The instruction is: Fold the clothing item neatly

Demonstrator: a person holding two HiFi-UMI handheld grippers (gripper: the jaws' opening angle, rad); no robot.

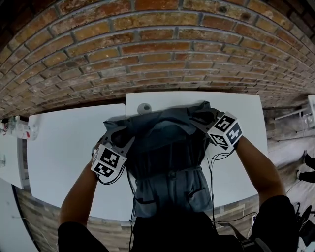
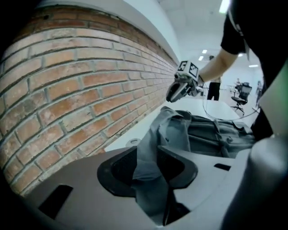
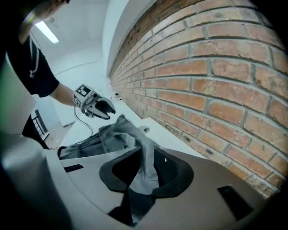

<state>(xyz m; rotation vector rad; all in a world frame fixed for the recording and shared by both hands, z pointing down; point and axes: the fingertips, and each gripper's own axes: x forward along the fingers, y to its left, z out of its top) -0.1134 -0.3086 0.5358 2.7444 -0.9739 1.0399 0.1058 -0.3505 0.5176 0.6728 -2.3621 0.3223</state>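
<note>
Although little print shows, black-and-white square patterns cover the marker cubes (image 1: 109, 161) on both tools; they spell no words. A white table (image 1: 64, 147) stands against a red brick wall (image 1: 147, 44), with wood-plank floor (image 1: 290, 142) beyond the table's right end and a second white surface (image 1: 9, 165) past its left end. In the left gripper view, ceiling lights (image 2: 223, 6) and an office chair (image 2: 244, 92) show in a bright room beyond the table.

The grey garment (image 1: 167, 162) lies across the middle of the table, its top edge raised near the table's far side and its lower part hanging over the table's near edge. The left gripper (image 2: 146, 155) has its jaws parted with a fold of the garment's top corner draped loosely between them. The right gripper (image 3: 145, 155) likewise stands spread, the other top corner hanging in the gap. A small round grey object (image 1: 144, 108) sits on the table at its far edge, too small to identify. The garment's bottom hem is cut off behind the person's dark clothing, and what kind of garment it is cannot be told.
</note>
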